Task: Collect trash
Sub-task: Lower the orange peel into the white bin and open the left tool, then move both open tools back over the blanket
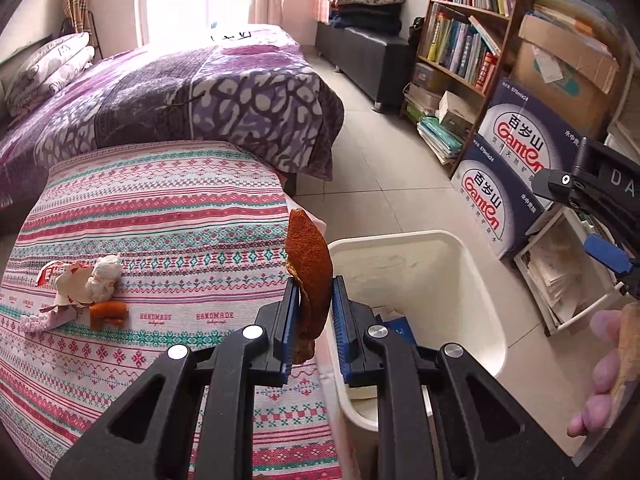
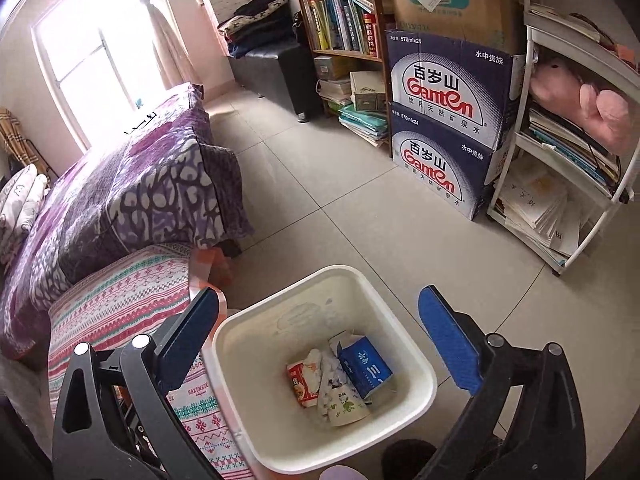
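Left gripper (image 1: 314,312) pinches a curl of orange peel (image 1: 309,264) at the edge of the striped table (image 1: 160,216), beside the white bin (image 2: 416,364). Right gripper (image 2: 320,344) hangs spread wide above it, over a blue carton (image 2: 366,364). More scraps (image 1: 86,288) lie on the cloth.

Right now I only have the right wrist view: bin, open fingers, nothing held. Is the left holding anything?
Observer: Yes. The left gripper is shut on an orange peel.
Operator: Over the bin yet?
Observer: Borderline. The peel is where the tablecloth edge meets the bin rim; I can't tell if it has cleared the rim.
Operator: Anything left on the table?
Observer: A cluster on the cloth: a crumpled tissue, a torn wrapper and a small peel scrap.
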Demonstrator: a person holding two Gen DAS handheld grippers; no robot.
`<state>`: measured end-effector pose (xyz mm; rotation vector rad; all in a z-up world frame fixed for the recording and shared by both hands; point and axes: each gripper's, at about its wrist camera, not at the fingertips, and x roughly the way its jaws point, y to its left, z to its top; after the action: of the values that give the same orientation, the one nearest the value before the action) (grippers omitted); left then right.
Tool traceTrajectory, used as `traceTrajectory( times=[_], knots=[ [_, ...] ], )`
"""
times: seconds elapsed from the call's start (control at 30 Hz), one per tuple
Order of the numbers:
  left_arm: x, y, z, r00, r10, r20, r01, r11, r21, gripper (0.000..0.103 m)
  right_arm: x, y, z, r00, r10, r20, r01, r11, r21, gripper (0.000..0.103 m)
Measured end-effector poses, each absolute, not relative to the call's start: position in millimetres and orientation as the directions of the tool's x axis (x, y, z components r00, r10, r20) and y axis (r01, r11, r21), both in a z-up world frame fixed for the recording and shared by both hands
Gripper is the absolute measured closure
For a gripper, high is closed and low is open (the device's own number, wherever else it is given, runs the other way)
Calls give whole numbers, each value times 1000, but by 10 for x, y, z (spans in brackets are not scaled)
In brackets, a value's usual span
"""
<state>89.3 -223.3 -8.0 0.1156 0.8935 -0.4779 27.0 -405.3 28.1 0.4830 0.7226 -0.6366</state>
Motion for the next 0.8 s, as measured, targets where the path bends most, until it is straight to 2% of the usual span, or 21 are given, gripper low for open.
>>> traceTrajectory(
  times=[0.13, 0.37, 0.43, 0.47, 0.5, 0.57, 0.67, 0.8],
  knots=[
    [872, -2327, -82, 503, -382, -776, 462, 877, -133, 85, 232, -4097, 309, 579, -378, -722, 691, 698, 188, 7],
    [877, -2420, -62, 421, -491, -763, 487, 832, -267, 84, 155, -4188, 359, 584, -401, -706, 709, 675, 204, 7],
    [887, -2419, -79, 403, -506, -762, 487, 824, -290, 72, 150, -4206, 363, 586, -400, -705, 711, 671, 211, 7],
    [888, -2402, -82, 407, -505, -761, 483, 826, -290, 60, 147, -4210, 363, 587, -397, -706, 711, 669, 215, 7],
    [886, -2383, -80, 418, -500, -759, 479, 831, -284, 57, 152, -4209, 362, 587, -394, -707, 711, 669, 216, 7],
    [889, -2353, -72, 428, -490, -759, 474, 837, -273, 56, 170, -4188, 363, 586, -394, -708, 709, 673, 212, 7],
    [902, -2260, -45, 459, -462, -758, 454, 856, -247, 48, 211, -4117, 356, 585, -393, -709, 701, 685, 199, 7],
    [925, -2117, -39, 519, -381, -765, 423, 892, -157, 43, 291, -3994, 333, 584, -383, -716, 682, 709, 177, 7]
  ],
)
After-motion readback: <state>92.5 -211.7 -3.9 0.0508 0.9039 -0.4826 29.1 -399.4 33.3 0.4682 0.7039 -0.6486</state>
